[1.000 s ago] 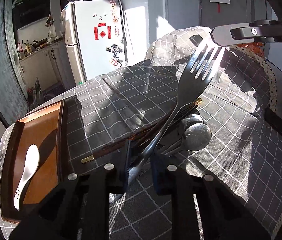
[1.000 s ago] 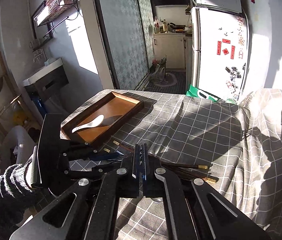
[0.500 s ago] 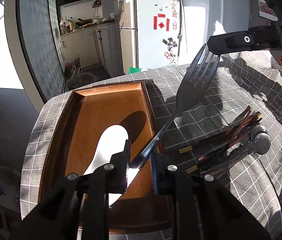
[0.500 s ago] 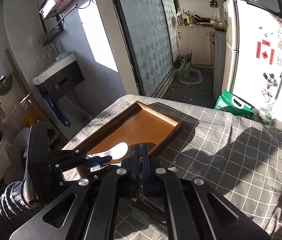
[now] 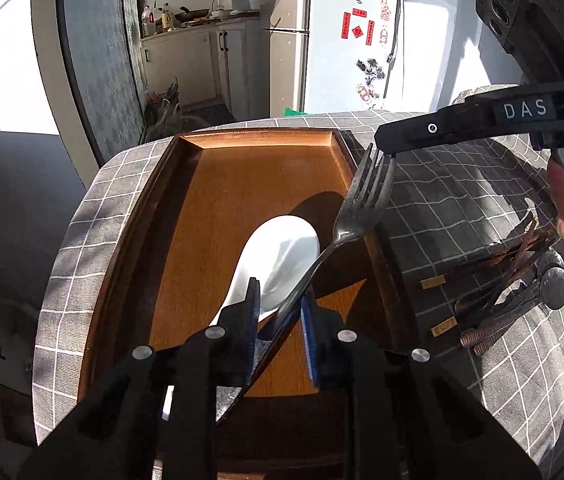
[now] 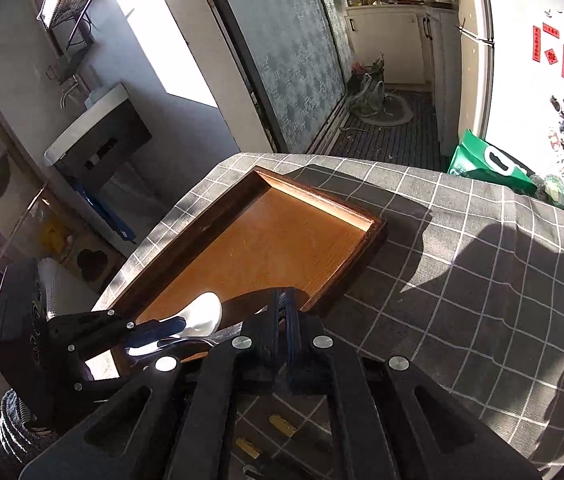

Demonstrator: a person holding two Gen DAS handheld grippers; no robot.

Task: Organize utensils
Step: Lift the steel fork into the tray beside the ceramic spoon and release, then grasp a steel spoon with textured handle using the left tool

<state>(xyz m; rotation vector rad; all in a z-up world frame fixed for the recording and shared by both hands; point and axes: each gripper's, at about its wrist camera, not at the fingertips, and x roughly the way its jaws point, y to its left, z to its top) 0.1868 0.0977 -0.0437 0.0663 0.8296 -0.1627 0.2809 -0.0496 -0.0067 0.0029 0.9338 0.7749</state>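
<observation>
A dark metal fork is held at both ends above the wooden tray. My left gripper is shut on its handle. My right gripper is shut on its tines; in the left wrist view its black fingers cover the tine tips. A white ceramic spoon lies in the tray under the fork and also shows in the right wrist view. The tray shows in the right wrist view too.
A pile of brown chopsticks and dark metal spoons lies on the grey checked tablecloth right of the tray. The table edge curves close behind and left of the tray. A fridge and kitchen stand beyond.
Both grippers have carried the fork from over the utensil pile leftward to above the tray, over the white spoon. The grips have not changed.
</observation>
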